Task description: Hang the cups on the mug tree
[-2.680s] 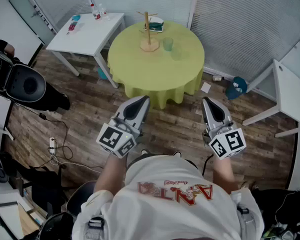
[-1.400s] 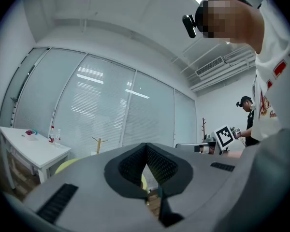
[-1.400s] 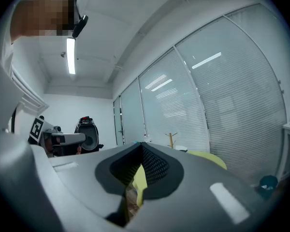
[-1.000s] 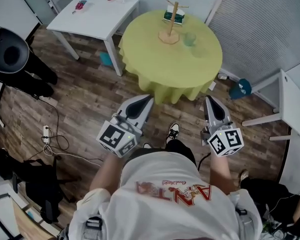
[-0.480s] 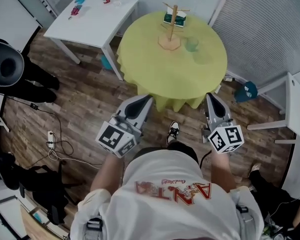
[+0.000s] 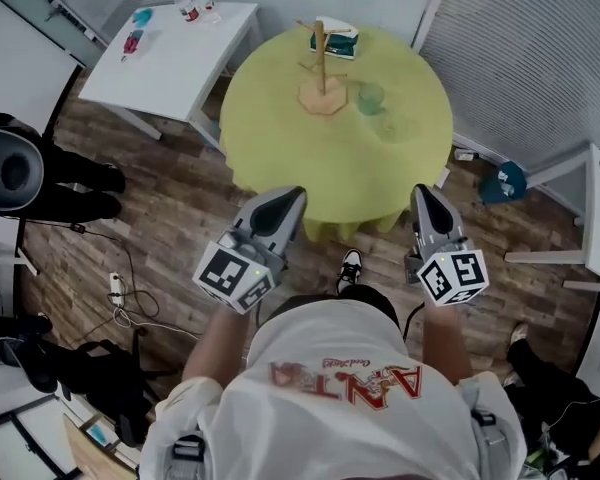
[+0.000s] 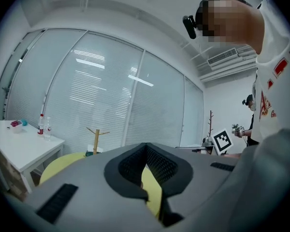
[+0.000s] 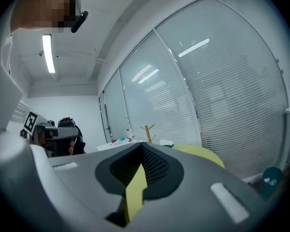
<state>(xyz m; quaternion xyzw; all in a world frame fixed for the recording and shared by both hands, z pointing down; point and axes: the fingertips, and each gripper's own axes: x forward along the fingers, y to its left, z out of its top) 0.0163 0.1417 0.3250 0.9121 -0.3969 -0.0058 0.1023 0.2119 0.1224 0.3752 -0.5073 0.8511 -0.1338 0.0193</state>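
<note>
Left gripper [image 6: 288,196] fingers closed tip to tip, nothing held; right gripper [image 6: 421,190] the same.

Head view: both grippers are side by side and point at the round table [image 6: 330,168] with the yellow-green cloth, tips at its near edge. Mug tree [image 6: 321,68] stands toward the far side, long axis vertical, on a flat wooden base. Green translucent cup [image 6: 370,96] stands on the cloth just right of that base, mouth up, not touching it; handle direction cannot be told. Small box [image 6: 337,40] lies behind the tree. White table [image 6: 165,58] stands left of the round one.

Left gripper view: left gripper [image 7: 146,146] jaws meet at the tips. Mug tree [image 7: 95,143] is upright, left of them, pegs angled upward.

Right gripper view: right gripper [image 8: 141,146] jaws are together. Mug tree [image 8: 147,133] is upright, just above the tips, well beyond them.
</note>
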